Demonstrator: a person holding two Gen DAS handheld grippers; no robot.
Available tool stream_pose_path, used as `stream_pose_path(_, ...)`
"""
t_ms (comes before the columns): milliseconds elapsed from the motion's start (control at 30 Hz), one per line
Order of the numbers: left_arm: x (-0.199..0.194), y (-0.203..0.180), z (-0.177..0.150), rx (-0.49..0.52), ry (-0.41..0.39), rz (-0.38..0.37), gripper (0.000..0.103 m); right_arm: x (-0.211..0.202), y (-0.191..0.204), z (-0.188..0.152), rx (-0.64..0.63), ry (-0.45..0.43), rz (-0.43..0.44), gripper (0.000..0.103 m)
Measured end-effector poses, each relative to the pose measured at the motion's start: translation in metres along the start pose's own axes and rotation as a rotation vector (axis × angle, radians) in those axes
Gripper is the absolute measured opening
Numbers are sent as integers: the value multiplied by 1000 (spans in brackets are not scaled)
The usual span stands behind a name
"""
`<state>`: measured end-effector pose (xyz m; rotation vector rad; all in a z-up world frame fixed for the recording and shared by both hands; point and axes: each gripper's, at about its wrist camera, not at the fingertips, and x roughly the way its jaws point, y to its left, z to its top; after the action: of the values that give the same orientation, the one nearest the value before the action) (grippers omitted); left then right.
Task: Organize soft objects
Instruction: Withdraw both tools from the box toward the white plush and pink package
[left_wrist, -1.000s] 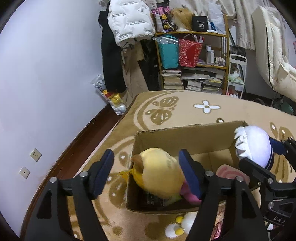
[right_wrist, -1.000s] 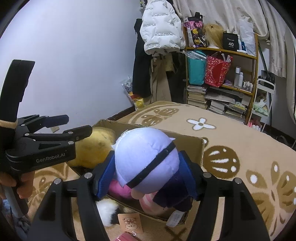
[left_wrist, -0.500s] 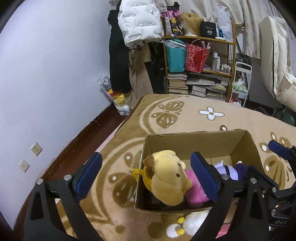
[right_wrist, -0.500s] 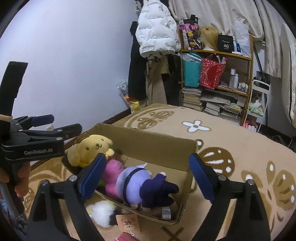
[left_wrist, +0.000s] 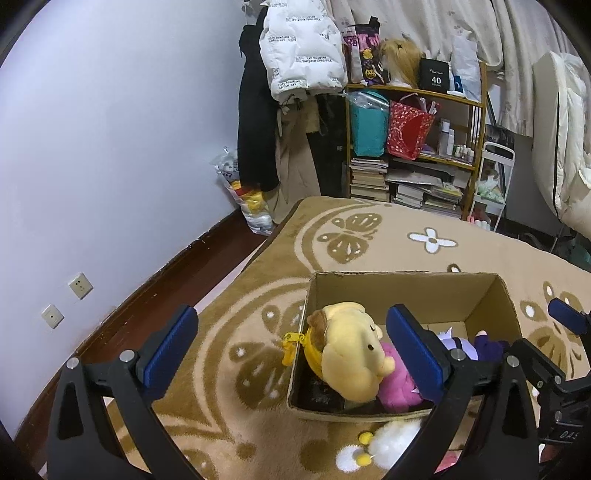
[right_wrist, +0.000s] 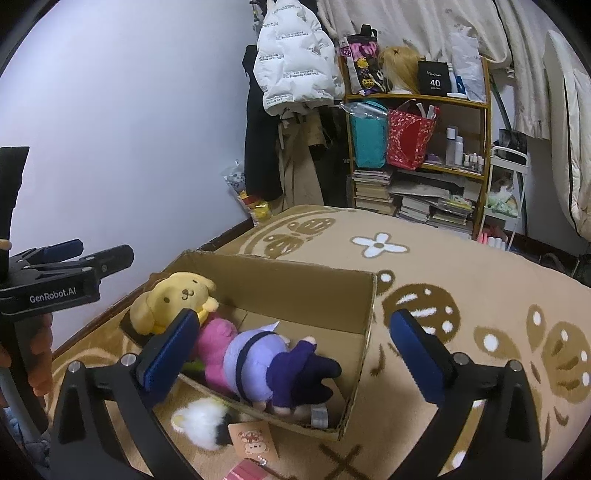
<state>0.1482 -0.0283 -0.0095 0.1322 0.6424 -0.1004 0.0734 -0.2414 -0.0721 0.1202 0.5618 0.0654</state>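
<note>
At lower left of the left wrist view, the left gripper has its blue pads spread wide, nothing between them, above the rug. Lower centre: cardboard box, open top, sits on the rug. At its left end, yellow dog plush leans against the box wall, its zipper tag hanging over the rim. Touching it on the right, pink plush, partly hidden behind the right finger. Further right, purple doll lies in the box, only a bit visible. Below the box, on the rug, white fluffy plush with yellow pompoms. At far right edge, part of the other gripper's black body.

Right wrist view, left edge: left gripper body, black, marked GenRobot.AI, held by a hand. Lower centre: right gripper wide open, empty, over the near side of the box. In the box, 3 toys in a row: yellow dog plush at the left end, pink plush in the middle, purple doll lying on its side toward the right. Below the box's near wall, white fluffy plush on the rug, a paper tag just beside it. Upper right: shelf with bags and books.
</note>
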Motion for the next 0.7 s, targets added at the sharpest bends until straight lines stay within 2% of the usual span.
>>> stream_pose_path(400, -21, -2, -9, 8, 0, -25, 101, -23, 8, -15, 2, 3, -29, 103)
stream_pose_path(567, -24, 0, -19, -6, 32, -46, 101, -30, 7, -23, 18, 21, -23, 103)
stream_pose_path(700, -25, 2, -25, -32, 76, -91, 101, -32, 11, -32, 17, 48, -20, 103)
